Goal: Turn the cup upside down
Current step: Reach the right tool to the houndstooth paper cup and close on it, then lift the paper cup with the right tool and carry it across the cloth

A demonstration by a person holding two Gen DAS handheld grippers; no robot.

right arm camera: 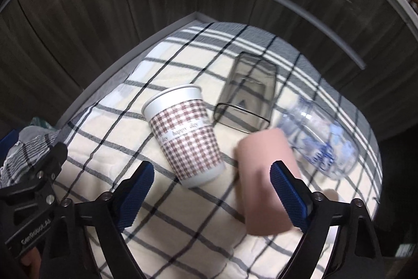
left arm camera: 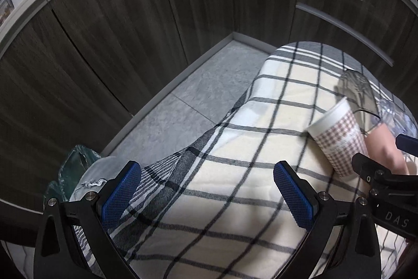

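Several cups stand upside down on a checked cloth [right arm camera: 104,127]. A paper cup with a brown check pattern [right arm camera: 185,137] stands base up, left of centre in the right wrist view; it also shows in the left wrist view [left arm camera: 337,137]. A pink cup [right arm camera: 263,182], blurred, sits just ahead of my right gripper [right arm camera: 211,198], partly between its open blue fingers. A smoky clear cup [right arm camera: 248,93] and a clear glass with blue print [right arm camera: 321,137] lie further back. My left gripper [left arm camera: 206,198] is open and empty over the cloth's left part.
Dark wood cabinet doors [left arm camera: 130,30] with a metal handle [left arm camera: 344,33] stand behind the table. Grey tiled floor [left arm camera: 198,96] lies left of it. A green bag [left arm camera: 75,161] sits at the lower left. The right gripper's body [left arm camera: 386,190] shows at the right edge.
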